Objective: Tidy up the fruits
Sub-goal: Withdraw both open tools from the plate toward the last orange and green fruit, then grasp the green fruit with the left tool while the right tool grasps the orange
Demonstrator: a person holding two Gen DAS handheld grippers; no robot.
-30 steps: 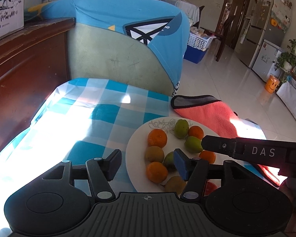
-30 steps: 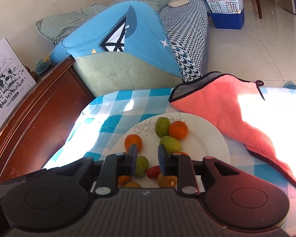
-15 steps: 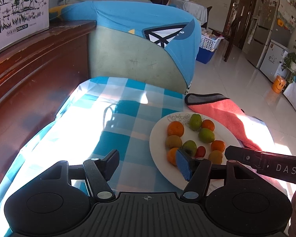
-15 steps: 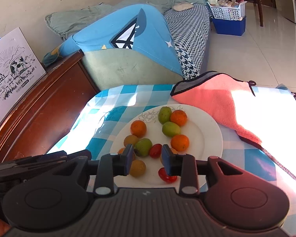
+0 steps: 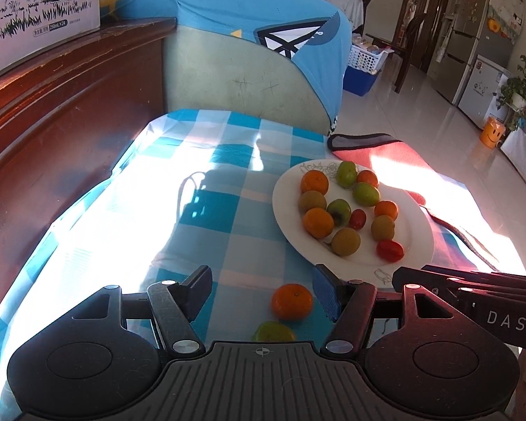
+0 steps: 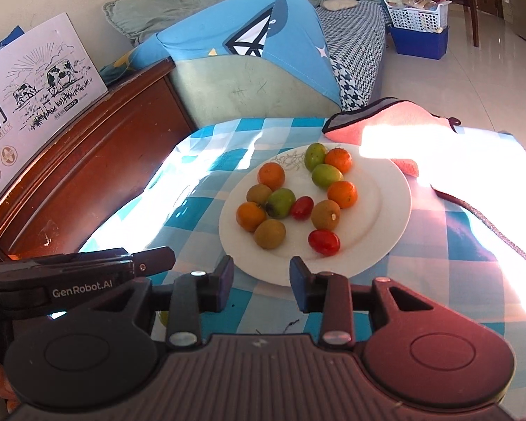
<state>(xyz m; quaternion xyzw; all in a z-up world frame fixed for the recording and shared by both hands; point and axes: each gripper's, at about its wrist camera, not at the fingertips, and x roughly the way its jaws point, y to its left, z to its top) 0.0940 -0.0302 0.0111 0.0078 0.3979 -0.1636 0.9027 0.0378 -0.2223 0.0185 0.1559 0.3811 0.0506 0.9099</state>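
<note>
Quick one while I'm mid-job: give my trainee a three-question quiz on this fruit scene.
1. True or false: every fruit lies on the white plate.
2. How many red tomatoes are on the plate? A) one B) two C) four
3. What lies on the checked tablecloth beyond the plate's far right edge?

Key
1. False. An orange and a green fruit lie on the cloth, between the fingers of the open left gripper.
2. B: one among the fruits, one nearer the open, empty right gripper.
3. A pink towel.
</note>
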